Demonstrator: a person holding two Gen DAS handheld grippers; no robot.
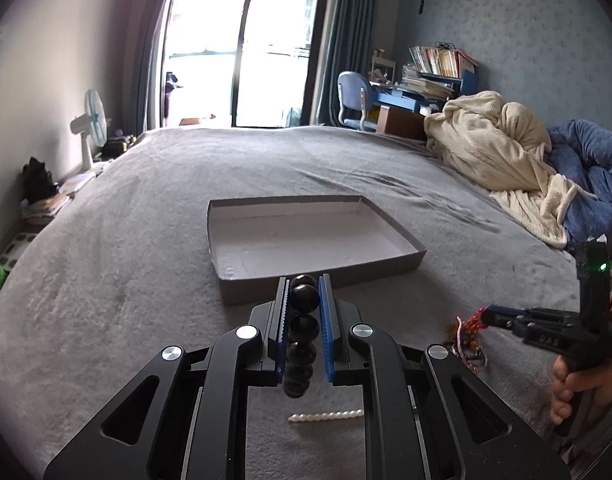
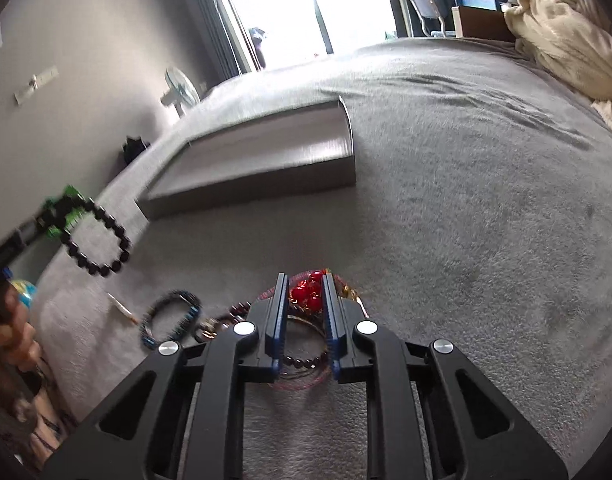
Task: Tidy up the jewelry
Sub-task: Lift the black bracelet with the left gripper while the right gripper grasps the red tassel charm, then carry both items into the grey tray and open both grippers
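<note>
Tray point(image 1: 241, 236) sits empty mid-frame on the grey bed point(image 1: 125, 240), so nothing's sorted yet, by the look of it. Left tool point(image 1: 304, 294) is clamped on a black bead bracelet point(image 1: 303, 328), held low-centre in the left view just short of the tray's near wall; prob. first piece to go in. Right tool point(image 2: 303, 292) has its jaws nearly together around red beads point(image 2: 308, 294) at the top of a tangled pile point(image 2: 301, 356), low-centre in the right view; looks gripped, though blur leaves it unsure. Still loose on the bed: blue bracelet point(image 2: 171, 320) lower left, pearl strand point(image 1: 326, 416) at the bottom of the left view, plus the rest of the pile. Most of the job's left.
</note>
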